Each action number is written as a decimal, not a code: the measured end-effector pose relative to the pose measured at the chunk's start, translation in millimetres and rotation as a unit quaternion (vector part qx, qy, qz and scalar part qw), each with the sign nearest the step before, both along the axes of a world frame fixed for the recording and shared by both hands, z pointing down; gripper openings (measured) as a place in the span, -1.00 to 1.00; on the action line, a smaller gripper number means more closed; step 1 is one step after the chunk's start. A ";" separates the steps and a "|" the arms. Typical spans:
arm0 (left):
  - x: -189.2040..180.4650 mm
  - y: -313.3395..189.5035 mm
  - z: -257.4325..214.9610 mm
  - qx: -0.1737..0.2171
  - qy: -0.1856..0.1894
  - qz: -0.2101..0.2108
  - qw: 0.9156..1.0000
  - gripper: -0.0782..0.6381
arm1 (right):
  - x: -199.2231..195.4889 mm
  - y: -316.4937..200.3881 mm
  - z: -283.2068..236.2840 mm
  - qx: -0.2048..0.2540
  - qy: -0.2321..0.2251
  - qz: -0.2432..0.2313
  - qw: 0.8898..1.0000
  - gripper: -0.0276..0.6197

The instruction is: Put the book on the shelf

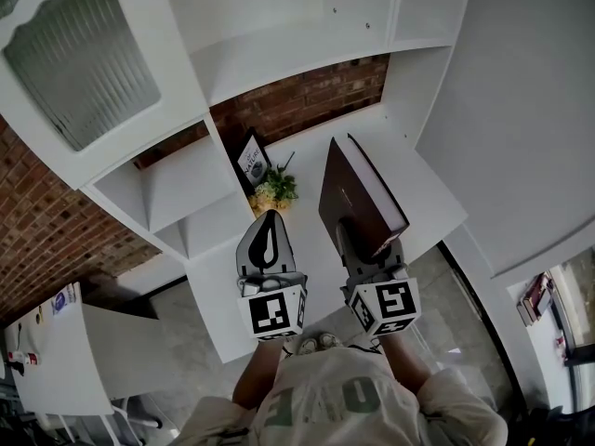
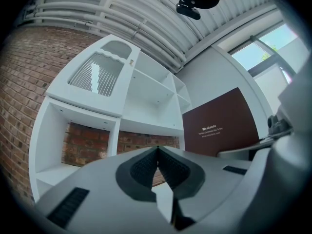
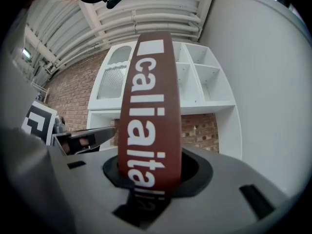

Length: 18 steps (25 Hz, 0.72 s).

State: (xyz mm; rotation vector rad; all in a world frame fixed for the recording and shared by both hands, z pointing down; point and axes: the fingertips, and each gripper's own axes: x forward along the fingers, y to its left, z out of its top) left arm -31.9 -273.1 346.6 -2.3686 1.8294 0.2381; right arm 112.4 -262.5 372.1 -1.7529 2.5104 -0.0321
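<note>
A dark maroon book (image 1: 358, 193) stands on edge in front of the white shelf unit (image 1: 279, 54), over its lower ledge. My right gripper (image 1: 361, 242) is shut on the book's near end. The spine with large white lettering (image 3: 151, 106) rises straight out of the right gripper (image 3: 151, 182) in the right gripper view. My left gripper (image 1: 269, 238) hovers just left of the book, jaws shut with nothing between them. In the left gripper view the pads of the left gripper (image 2: 157, 152) meet at the tip, and the book's cover (image 2: 219, 123) shows at the right.
A small plant (image 1: 275, 191) and a framed picture (image 1: 252, 159) sit on the ledge left of the book. A ribbed-glass cabinet door (image 1: 79, 59) fills the upper left. A white wall panel (image 1: 521, 110) closes the right side. Red brick (image 1: 307, 96) backs the open compartments.
</note>
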 end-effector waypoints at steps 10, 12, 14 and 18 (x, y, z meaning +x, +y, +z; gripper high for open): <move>4.5 2.1 -0.9 -0.002 0.001 0.014 1.000 -0.75 | 1.8 -22.0 -48.0 -0.008 -0.023 -0.025 0.999 -0.44; 3.3 1.1 0.4 -0.004 0.005 0.015 1.000 -0.75 | 3.1 -31.1 -66.4 -0.014 -0.030 -0.036 0.999 -0.45; 1.9 0.3 0.6 -0.004 0.007 0.014 1.000 -0.75 | 4.1 -40.6 -86.6 -0.010 -0.024 -0.048 0.998 -0.44; 0.5 -0.9 3.3 -0.007 0.008 0.012 1.000 -0.75 | 0.8 -64.8 -126.6 -0.014 -0.020 -0.094 0.995 -0.44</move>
